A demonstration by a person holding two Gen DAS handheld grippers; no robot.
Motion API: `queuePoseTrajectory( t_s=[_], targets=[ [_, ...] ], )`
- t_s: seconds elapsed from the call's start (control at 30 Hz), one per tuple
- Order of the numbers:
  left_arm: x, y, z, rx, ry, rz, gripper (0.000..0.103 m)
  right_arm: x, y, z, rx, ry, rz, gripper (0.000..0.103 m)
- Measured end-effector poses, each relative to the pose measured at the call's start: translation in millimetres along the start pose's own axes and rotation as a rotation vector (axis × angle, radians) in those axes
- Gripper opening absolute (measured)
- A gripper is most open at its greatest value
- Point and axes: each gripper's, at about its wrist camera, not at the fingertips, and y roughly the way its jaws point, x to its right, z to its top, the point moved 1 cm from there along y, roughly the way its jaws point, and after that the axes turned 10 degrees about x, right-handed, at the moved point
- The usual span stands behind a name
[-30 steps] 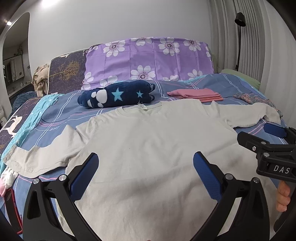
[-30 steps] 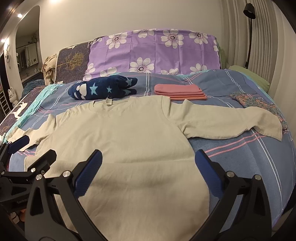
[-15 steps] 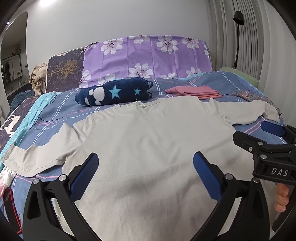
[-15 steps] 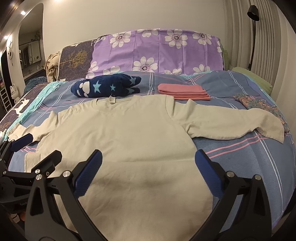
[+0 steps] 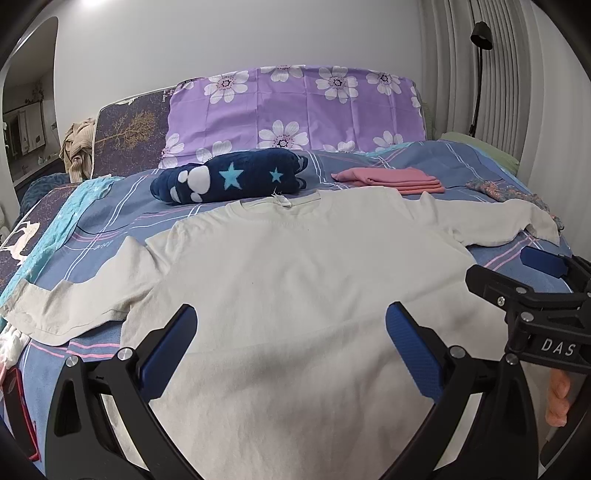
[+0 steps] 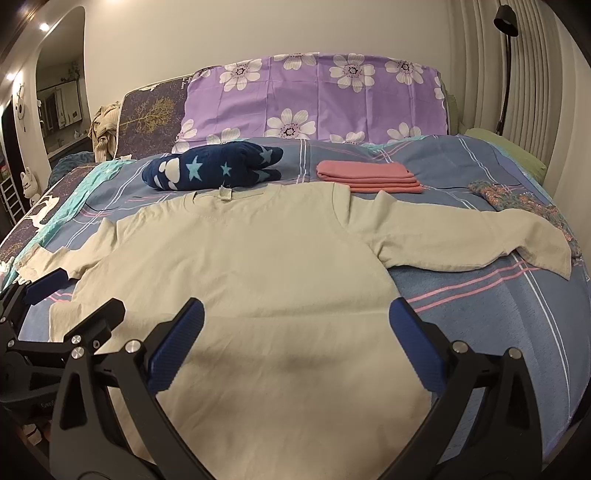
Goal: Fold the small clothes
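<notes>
Bed [image 5: 110, 229] under a blue plaid cover with pink and white stripes; 1 purple white-flowered pillow [image 5: 295, 110] upright at its head, a dark tree-print cushion [image 5: 129, 136] just beside it. Plain pale wall [image 5: 240, 37] behind, ribbed white curtain [image 5: 517, 74] at right with a black lamp [image 5: 481, 35] in front. Arched opening [image 6: 59, 92] at left, ceiling spotlights lit above it.
</notes>
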Motion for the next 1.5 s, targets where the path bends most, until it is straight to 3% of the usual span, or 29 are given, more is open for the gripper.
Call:
queuePoseTrajectory(
  t_s=[1.07, 1.5],
  targets=[
    [-15.9, -0.5, -3.1, -0.001, -0.024, 0.034, 0.102, -5.0, 4.3, -0.4, -0.002, -0.02, -0.015, 0.101],
    [-15.4, 1.8, -5.0, -0.011, -0.021, 0.011, 0.102, -9.2, 5.4, -1.2, -0.001, -0.036, -0.024, 0.101]
  ],
)
